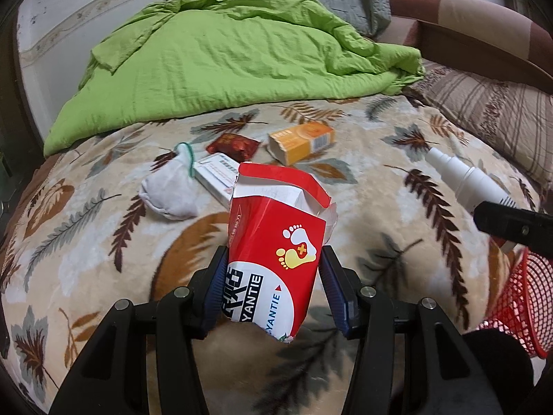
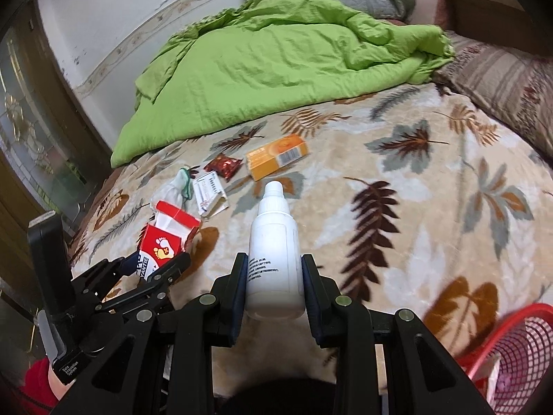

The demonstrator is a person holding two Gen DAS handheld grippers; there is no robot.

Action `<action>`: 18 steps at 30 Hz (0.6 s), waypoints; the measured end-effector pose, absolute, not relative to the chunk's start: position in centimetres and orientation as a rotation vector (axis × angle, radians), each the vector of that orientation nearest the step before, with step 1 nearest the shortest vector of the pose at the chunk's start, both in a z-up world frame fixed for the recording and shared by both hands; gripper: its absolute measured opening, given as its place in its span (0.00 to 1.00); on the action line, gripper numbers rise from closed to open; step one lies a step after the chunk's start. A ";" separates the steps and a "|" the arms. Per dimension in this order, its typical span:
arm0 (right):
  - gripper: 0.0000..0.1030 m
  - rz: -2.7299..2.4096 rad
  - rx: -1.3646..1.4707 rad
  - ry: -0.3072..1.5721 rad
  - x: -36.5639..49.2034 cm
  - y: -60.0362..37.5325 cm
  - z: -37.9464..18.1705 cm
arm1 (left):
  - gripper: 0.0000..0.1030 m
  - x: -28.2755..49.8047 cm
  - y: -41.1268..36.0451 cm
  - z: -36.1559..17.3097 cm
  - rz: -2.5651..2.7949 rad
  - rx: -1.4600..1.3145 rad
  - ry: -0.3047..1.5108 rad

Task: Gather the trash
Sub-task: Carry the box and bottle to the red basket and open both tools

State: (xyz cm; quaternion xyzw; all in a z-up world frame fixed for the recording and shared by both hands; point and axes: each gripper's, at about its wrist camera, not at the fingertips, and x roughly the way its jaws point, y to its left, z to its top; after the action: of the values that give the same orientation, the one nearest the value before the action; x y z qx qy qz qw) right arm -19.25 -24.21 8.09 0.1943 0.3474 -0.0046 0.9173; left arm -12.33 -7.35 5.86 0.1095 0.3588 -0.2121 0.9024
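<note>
My left gripper (image 1: 274, 276) is shut on a torn red and white box (image 1: 276, 242) with a foot logo, held above the bed; it also shows in the right wrist view (image 2: 162, 242). My right gripper (image 2: 274, 276) is shut on a white plastic bottle (image 2: 274, 252), also seen at the right of the left wrist view (image 1: 463, 180). On the leaf-patterned blanket (image 1: 380, 214) lie an orange box (image 1: 300, 141), a dark red wrapper (image 1: 233, 145), a white flat box (image 1: 217, 176) and a white sock (image 1: 172, 190).
A red mesh bin (image 1: 518, 304) stands at the bed's near right edge; it also shows in the right wrist view (image 2: 511, 352). A green quilt (image 1: 224, 52) is piled at the far side. Pillows (image 1: 501, 110) lie at the right.
</note>
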 end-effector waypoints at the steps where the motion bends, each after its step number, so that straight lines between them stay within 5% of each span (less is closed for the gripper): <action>1: 0.32 -0.015 0.406 0.713 -19.6 -24.6 8.2 | 0.49 -12.6 -7.5 5.9 -0.446 0.226 0.745; 18: 0.32 -0.283 0.562 0.692 -32.5 -35.5 7.6 | 0.50 -20.3 -17.9 9.1 -0.806 0.308 0.759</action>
State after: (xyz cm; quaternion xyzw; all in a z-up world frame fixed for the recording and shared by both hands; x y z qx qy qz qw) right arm -32.48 -35.47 7.59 0.2707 0.3336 -0.1364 0.8926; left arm -20.28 -17.88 9.09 0.1458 0.3587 -0.3813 0.8394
